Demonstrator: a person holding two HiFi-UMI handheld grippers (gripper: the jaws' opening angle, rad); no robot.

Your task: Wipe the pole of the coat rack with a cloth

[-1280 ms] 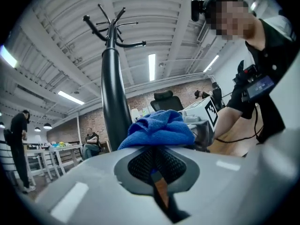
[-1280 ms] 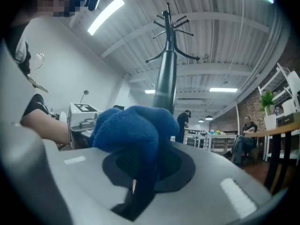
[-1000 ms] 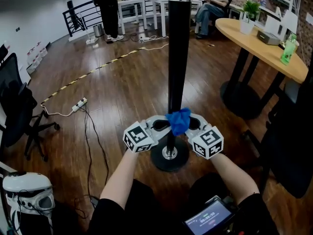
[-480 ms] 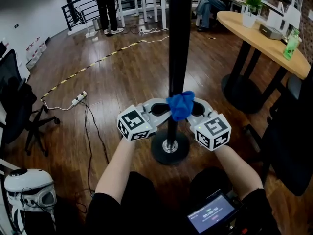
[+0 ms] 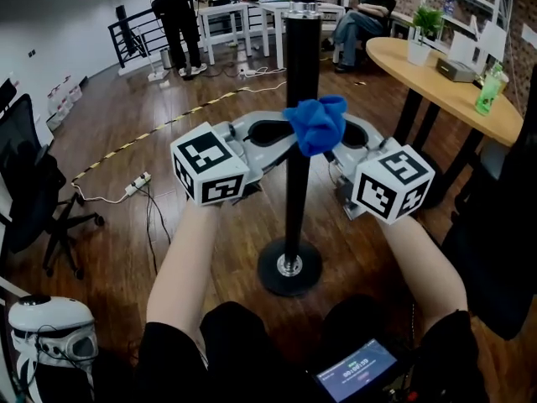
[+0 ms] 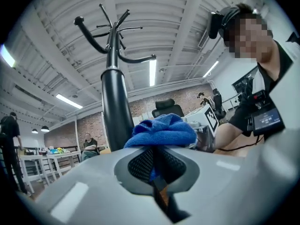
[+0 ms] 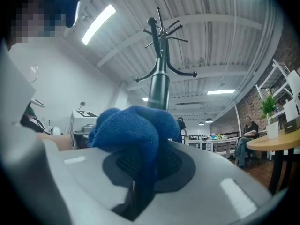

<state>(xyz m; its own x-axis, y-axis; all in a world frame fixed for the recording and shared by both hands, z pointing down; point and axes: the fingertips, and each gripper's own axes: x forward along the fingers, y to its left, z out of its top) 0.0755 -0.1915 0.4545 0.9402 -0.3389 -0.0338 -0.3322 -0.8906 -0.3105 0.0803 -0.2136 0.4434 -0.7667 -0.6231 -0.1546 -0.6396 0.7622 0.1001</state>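
The black pole [image 5: 300,99] of the coat rack rises from a round base [image 5: 289,267] on the wooden floor. A blue cloth [image 5: 316,124] is bunched against the pole about halfway up. My left gripper [image 5: 281,133] comes in from the left and is shut on the cloth [image 6: 161,129]. From the right, my right gripper [image 5: 336,137] is shut on the same cloth [image 7: 131,128]. In both gripper views the pole [image 6: 116,107] [image 7: 158,90] stands just behind the cloth, with the hooks [image 6: 110,29] at the top.
A round wooden table [image 5: 453,82] with a plant, a box and a green bottle stands at the right. Black office chairs [image 5: 33,191] are at the left and right. A power strip with cables [image 5: 134,179] lies on the floor. People are at the far tables.
Both grippers have slid the blue cloth up the pole, from just above the base to about mid-height. They stay shut on it.
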